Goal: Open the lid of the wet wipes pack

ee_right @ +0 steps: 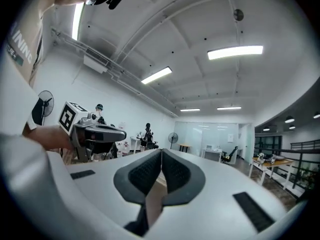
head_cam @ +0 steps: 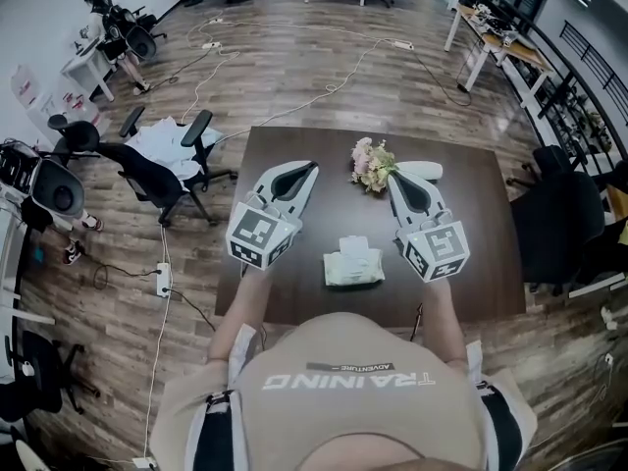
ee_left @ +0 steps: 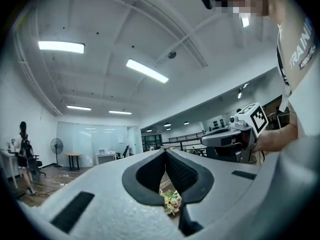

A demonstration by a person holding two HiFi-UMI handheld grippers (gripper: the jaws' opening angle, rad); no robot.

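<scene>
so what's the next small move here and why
Probably tilt both grippers down toward the wet wipes pack and open the right gripper. It and the left gripper are both shut on nothing and held above the table, while the pack lies untouched between them.

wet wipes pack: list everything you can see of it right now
The wet wipes pack is a pale, whitish soft pack that looks like crinkled film. It lies flat on the dark brown table, near the front edge, just ahead of the person. It is too small to tell whether it is open or closed. Nothing touches it: the left gripper and right gripper flank it, both shut and empty. Only the head view shows it.
</scene>
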